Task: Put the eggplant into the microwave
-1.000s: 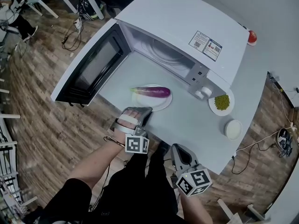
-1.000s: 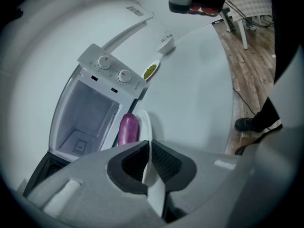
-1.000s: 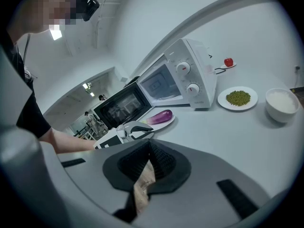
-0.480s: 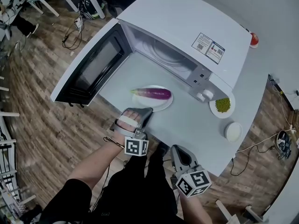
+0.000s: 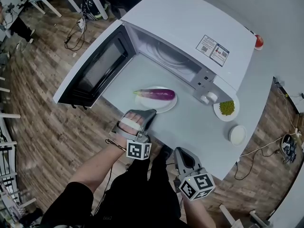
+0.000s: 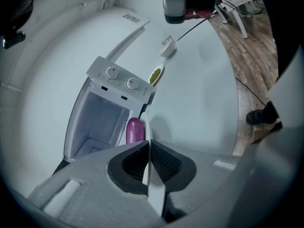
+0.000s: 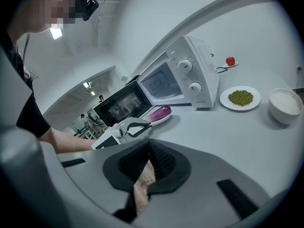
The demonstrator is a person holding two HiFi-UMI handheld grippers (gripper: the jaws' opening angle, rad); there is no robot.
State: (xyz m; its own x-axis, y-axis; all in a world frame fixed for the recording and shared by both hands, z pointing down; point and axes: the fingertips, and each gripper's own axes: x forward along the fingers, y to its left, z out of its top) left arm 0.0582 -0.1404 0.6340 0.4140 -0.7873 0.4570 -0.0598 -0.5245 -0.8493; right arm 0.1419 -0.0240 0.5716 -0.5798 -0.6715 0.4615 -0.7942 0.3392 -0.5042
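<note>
A purple eggplant (image 5: pixel 155 94) lies on a white plate (image 5: pixel 164 106) on the grey table, just in front of the white microwave (image 5: pixel 190 27). The microwave's door (image 5: pixel 95 68) swings wide to the left and its cavity shows a glass turntable. My left gripper (image 5: pixel 146 113) is at the plate's near rim. In the left gripper view its jaws (image 6: pixel 148 144) are shut on that thin white rim, with the eggplant (image 6: pixel 135 129) just beyond. My right gripper (image 5: pixel 183 154) hangs back over the table's front edge, shut (image 7: pixel 149 146) and empty, looking towards the eggplant (image 7: pixel 159 112).
A small plate of green peas (image 5: pixel 226 107) and a white bowl (image 5: pixel 237 133) sit on the table to the right of the microwave. A red object (image 5: pixel 258 41) lies behind it. Wooden floor with cables and chair legs surrounds the table.
</note>
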